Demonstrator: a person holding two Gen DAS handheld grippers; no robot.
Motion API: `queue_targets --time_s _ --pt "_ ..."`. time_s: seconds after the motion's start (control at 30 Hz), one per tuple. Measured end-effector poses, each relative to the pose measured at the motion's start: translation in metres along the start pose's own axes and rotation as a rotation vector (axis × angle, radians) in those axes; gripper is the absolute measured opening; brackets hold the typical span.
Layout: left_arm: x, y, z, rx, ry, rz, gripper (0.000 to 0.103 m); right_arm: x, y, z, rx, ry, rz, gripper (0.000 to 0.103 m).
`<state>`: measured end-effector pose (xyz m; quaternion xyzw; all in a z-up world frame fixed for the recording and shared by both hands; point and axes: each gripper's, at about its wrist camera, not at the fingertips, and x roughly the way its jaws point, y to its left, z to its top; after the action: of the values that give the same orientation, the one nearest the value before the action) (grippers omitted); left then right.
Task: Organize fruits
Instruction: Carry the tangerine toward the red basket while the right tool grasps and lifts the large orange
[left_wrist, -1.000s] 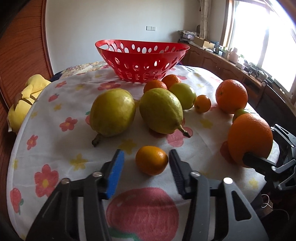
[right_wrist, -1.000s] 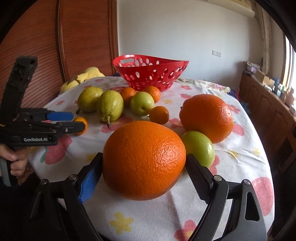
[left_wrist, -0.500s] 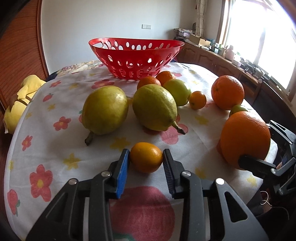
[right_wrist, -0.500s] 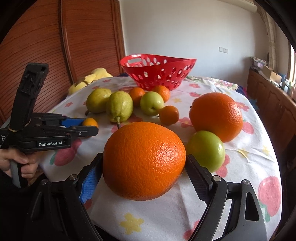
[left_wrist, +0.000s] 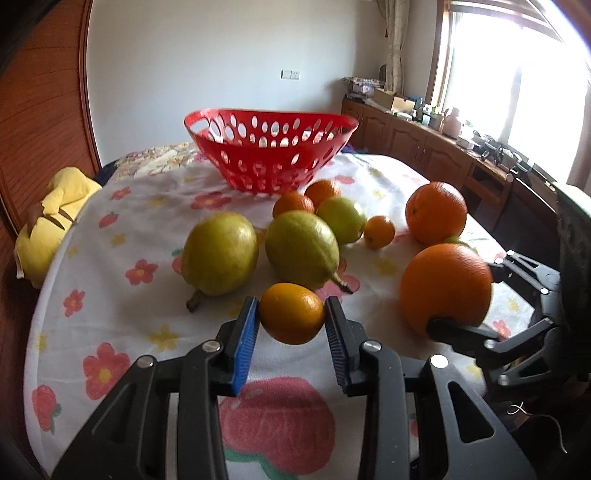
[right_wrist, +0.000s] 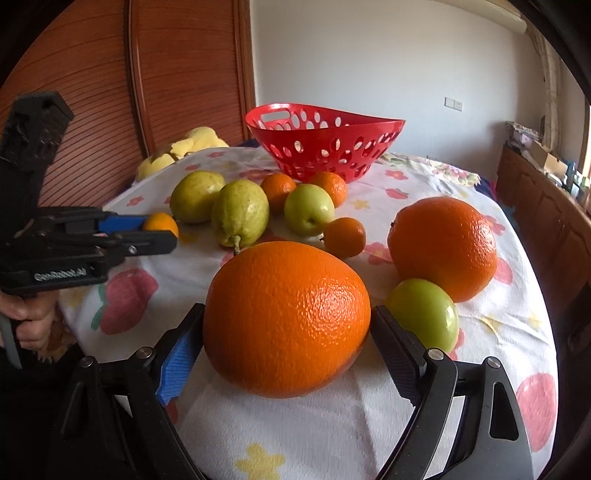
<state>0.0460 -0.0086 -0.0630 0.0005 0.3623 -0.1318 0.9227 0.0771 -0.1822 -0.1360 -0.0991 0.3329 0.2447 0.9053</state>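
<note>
The left gripper (left_wrist: 291, 317) is clamping a small mandarin (left_wrist: 291, 313) between its blue-padded fingers (left_wrist: 246, 339), both pads pressing on the fruit's sides; whether the fruit is clear of the worktop (left_wrist: 122, 236) cannot be told. The right gripper (right_wrist: 288, 332) is enclosing a large orange (right_wrist: 286, 317), its fingers (right_wrist: 179, 354) touching the peel on either side while the fruit is sitting on the floral cloth.

Taking the red perforated basket (left_wrist: 271, 147) as landmark: it is standing at the far side of the worktop. Just in front of it two tangerines (left_wrist: 293, 204) are lying side by side, with a green apple (left_wrist: 341, 219) touching the nearer one. Nearer the camera than these, two yellow-green pears (left_wrist: 219, 253) are resting beside each other, stems pointing forward. To the right of the apple a small mandarin (left_wrist: 379, 231) is lying, and beyond it a second large orange (left_wrist: 436, 212). In the right wrist view a second green apple (right_wrist: 424, 314) is sitting between the two large oranges. Left of the basket, at the worktop's edge, a yellow soft object (left_wrist: 51, 218) is showing.

A hand (right_wrist: 29, 321) is holding the left gripper's handle.
</note>
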Motion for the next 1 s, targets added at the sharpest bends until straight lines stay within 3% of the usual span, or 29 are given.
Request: queue_targets --time_s 0.43,0.7,1.0 --pt "-0.03 -0.002 0.031 0.025 -0.092 0.02 0.034 -0.019 -0.007 0.023 0.03 -0.065 0.045 0.088" --pt "-0.037 0.005 0.073 0.047 -0.164 0.046 0.034 -0.031 -0.023 0.068 -0.005 -0.127 0.027 0.088" --pt "-0.012 0.022 0.125 0.059 -0.188 0.05 0.034 -0.022 -0.04 0.133 -0.08 -0.175 -0.004 0.088"
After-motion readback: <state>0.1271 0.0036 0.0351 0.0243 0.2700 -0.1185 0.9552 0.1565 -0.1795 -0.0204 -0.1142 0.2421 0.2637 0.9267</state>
